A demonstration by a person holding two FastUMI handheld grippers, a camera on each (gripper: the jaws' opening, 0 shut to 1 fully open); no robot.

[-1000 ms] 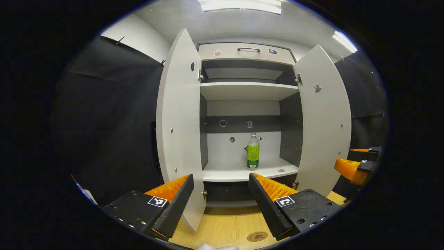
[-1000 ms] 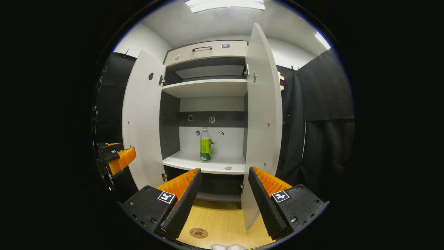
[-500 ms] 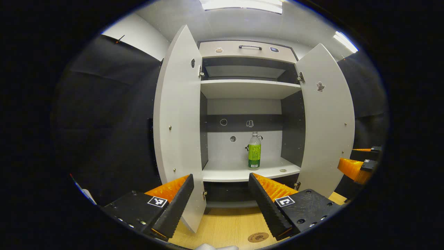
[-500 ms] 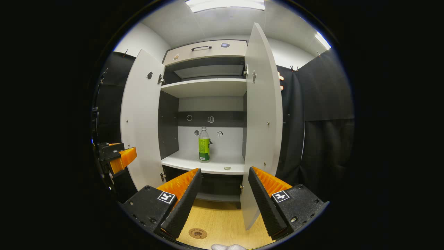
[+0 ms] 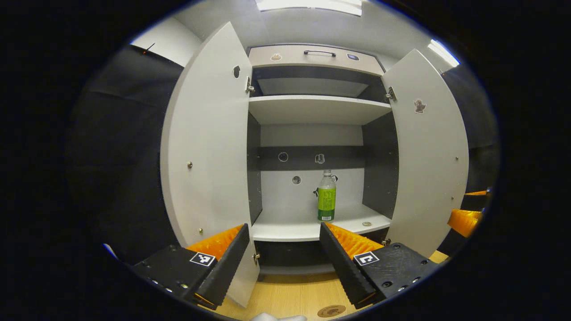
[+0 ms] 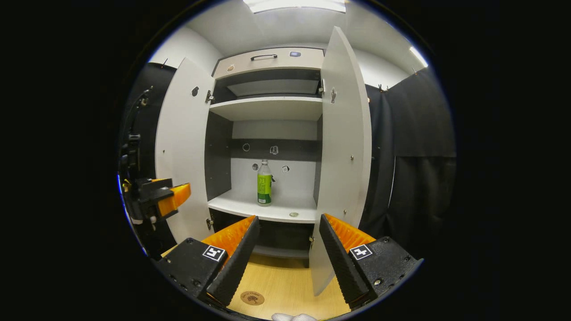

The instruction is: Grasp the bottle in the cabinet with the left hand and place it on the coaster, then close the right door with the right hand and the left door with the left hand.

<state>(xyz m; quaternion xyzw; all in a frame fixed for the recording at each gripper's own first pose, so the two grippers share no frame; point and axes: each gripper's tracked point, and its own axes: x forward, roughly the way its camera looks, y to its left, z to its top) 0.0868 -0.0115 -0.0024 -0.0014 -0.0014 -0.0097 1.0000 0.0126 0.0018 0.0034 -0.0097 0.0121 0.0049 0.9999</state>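
Our left gripper [image 5: 283,254], fingers spread and empty, faces the bottle [image 5: 326,197] standing on the shelf [image 5: 290,225] beyond its fingertips; a careless approach could topple it.

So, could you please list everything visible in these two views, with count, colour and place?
bottle: one, clear with green label, upright on the lower shelf
cabinet: one, white with dark inner walls, at the back of the table
doors: two, white, both open
small round thing: one, on the lower shelf, right of the bottle
coaster: one, brown, round, on the table
table: one, light wood
left gripper: open, empty, in front of the cabinet
right gripper: open, empty
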